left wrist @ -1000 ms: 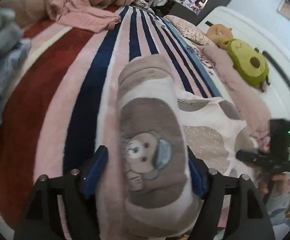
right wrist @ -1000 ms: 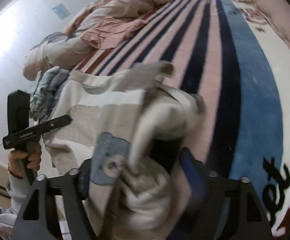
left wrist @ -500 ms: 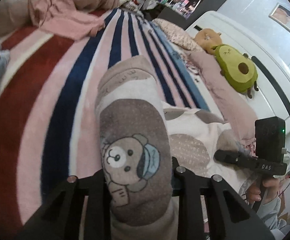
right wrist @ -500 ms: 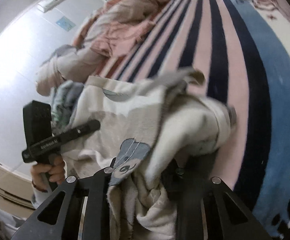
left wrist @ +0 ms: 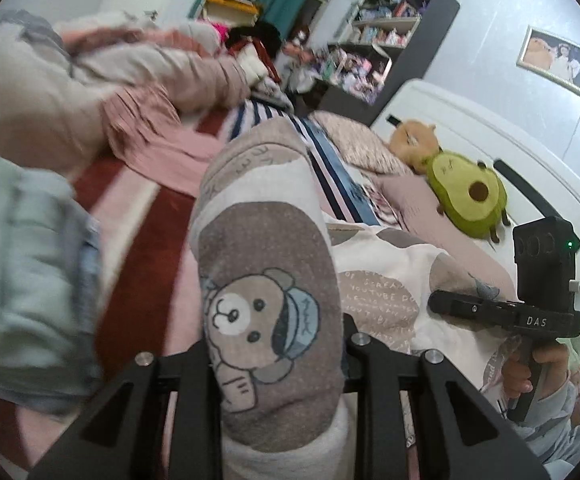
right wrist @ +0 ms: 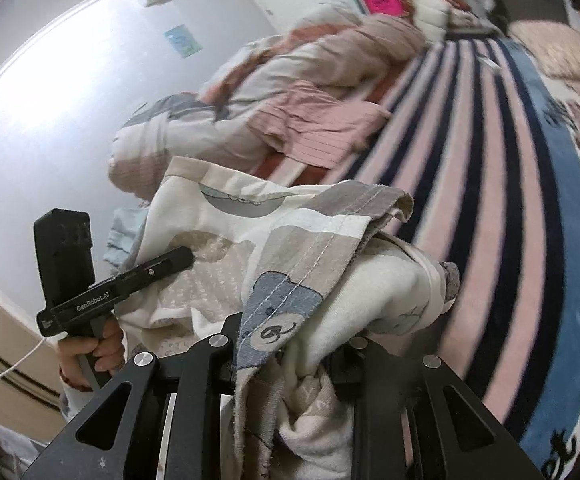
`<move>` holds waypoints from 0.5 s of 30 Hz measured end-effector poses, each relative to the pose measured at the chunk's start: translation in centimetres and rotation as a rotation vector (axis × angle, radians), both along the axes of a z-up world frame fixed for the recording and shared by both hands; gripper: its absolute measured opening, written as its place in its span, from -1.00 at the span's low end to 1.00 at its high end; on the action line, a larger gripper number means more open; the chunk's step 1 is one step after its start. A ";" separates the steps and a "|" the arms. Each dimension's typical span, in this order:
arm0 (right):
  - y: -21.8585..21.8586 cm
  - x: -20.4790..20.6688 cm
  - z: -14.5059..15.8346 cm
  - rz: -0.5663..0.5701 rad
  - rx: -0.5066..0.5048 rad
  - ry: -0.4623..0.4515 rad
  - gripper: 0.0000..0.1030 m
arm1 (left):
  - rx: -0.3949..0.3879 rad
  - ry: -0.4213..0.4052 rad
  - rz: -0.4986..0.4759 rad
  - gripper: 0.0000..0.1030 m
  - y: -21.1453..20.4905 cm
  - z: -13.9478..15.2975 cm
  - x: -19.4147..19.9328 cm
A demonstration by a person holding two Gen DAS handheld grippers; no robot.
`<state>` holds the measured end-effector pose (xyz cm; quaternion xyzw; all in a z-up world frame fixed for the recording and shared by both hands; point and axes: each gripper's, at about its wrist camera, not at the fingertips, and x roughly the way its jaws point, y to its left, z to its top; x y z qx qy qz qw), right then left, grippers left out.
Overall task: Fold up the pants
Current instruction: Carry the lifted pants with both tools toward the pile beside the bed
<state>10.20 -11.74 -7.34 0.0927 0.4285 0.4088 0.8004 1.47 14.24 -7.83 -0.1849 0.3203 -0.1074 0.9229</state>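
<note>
Left tool [left wrist: 273, 354]: narrowed onto a thick fold of the cream and taupe fleece pants with a bear print [left wrist: 265, 280]; the fabric bulges up between the two black fingers and fills the gap.
Right tool [right wrist: 285, 360]: also drawn in tight, clamped on a bunched, stitched edge of the same pants [right wrist: 322, 280], with cloth spilling over both fingers.
Pants: held off the bed between the two tools; in the left wrist view the cloth stretches rightward from the left tool toward the right tool [left wrist: 502, 316]; in the right wrist view it stretches leftward toward the left tool [right wrist: 129, 276].
Hands: one hand [left wrist: 530, 368] wraps the right tool's handle, another hand [right wrist: 89, 354] wraps the left tool's handle.
Bed cover: pink, navy and dark red striped blanket [right wrist: 490, 140] lies ahead of and below both tools.
Ahead of the left tool, to the left: a pink ribbed garment [left wrist: 161, 148] and a heap of beige bedding [left wrist: 49, 100]; close on its left, a blurred pale blue-green cloth [left wrist: 21, 272].
Ahead of the left tool, to the right: a green avocado plush toy [left wrist: 466, 192] beside a brown plush toy [left wrist: 414, 136], against a white headboard [left wrist: 510, 140].
Further ahead: a dark shelf unit [left wrist: 390, 40] full of small items.
</note>
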 end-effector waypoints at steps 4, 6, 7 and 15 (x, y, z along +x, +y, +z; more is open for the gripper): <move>4.1 0.3 1.8 0.071 -0.004 -0.041 -0.66 | 0.020 -0.050 0.078 -0.58 3.7 1.7 -1.9; 6.6 0.4 2.5 0.112 -0.009 -0.063 -0.66 | 0.024 -0.067 0.125 -0.58 6.0 2.3 -2.9; 7.7 0.5 2.8 0.132 -0.008 -0.070 -0.65 | 0.028 -0.072 0.145 -0.58 7.1 2.5 -3.3; 17.5 0.8 4.8 0.298 -0.007 -0.119 -0.66 | 0.085 -0.107 0.291 -0.58 14.6 4.7 -5.8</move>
